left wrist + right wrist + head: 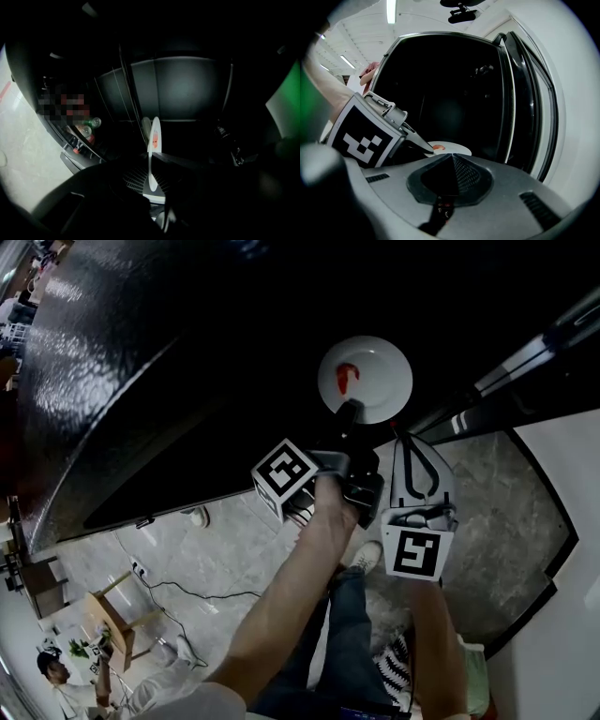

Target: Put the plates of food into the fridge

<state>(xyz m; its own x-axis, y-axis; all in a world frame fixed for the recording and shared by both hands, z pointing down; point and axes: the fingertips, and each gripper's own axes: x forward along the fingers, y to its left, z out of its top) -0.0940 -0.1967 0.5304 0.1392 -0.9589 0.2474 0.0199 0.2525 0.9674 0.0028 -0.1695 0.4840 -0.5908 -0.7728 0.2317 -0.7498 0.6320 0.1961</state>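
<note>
Holding a plate of food out into the open fridge.
Pinched by its near rim in the left gripper, jaws tight on the edge, held level to stop the red food sliding; hanging over the dark inside, not yet set down. With the right gripper closed on nothing, near right, clear of the way.

Near rim of the plate hides behind the left gripper (red food too small to name).
</note>
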